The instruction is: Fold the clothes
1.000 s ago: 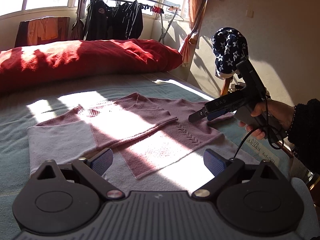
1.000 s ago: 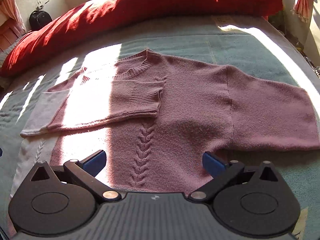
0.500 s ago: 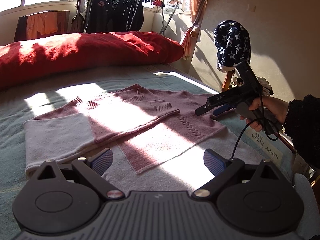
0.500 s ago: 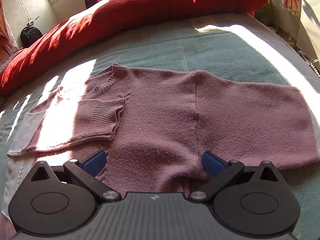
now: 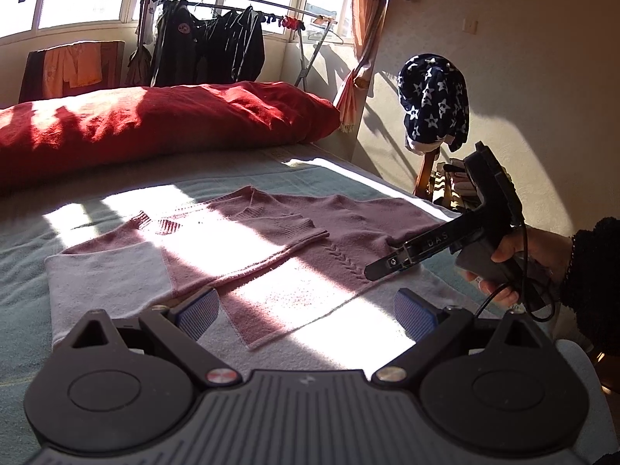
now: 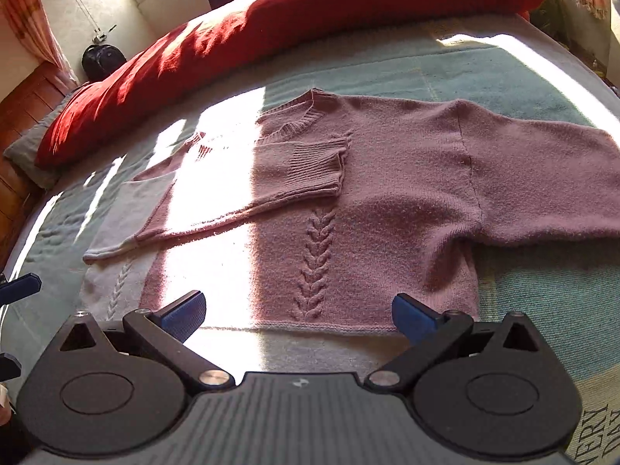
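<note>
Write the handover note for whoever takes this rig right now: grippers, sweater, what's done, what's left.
Left gripper: open, empty, hovering near the sweater's hem.
Right gripper: open, empty, also over the hem, nearer the unfolded side.
Sweater: pink knit, lying flat and face up on the bed, collar toward the red pillow.
Done: one sleeve is folded across the chest.
Left: the other sleeve lies spread out to the side; fold it in, then probably fold the body up from the hem.
</note>
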Demonstrator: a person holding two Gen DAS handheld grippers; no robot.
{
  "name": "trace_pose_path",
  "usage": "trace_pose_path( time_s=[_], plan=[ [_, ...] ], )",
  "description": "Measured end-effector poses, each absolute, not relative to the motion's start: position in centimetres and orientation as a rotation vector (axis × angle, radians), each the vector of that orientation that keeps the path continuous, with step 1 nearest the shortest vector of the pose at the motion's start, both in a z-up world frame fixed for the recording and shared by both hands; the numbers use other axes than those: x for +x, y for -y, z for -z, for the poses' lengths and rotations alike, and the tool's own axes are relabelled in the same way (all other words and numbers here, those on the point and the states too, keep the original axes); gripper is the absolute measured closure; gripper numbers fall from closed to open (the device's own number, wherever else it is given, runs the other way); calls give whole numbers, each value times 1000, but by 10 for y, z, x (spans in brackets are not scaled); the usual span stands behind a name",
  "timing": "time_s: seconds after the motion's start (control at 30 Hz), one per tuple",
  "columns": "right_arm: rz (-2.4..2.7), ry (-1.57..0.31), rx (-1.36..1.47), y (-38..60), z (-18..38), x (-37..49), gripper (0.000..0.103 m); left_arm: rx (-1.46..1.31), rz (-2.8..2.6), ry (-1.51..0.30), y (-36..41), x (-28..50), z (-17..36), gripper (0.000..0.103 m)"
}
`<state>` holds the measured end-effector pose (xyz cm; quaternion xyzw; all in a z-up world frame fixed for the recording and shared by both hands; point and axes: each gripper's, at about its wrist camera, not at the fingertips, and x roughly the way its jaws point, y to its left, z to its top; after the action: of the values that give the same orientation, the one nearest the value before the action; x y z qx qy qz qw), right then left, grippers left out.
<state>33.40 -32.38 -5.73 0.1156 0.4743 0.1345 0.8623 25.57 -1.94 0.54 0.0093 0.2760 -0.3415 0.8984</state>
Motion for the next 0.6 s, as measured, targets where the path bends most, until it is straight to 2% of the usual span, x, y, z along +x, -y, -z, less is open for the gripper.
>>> trace_pose_path(
  time_s=[0.1,0.37,0.6],
  plan=[
    [-223,-1017,222,336,68,327,0,20,717,-567,19,254,-7,6],
    [-228,-958,276,340,39,316,0,23,724,-573,22,254,-5,6],
    [-219,-973,218,320,67,341,0,27,718,-586,23,257,-2,6]
  ],
)
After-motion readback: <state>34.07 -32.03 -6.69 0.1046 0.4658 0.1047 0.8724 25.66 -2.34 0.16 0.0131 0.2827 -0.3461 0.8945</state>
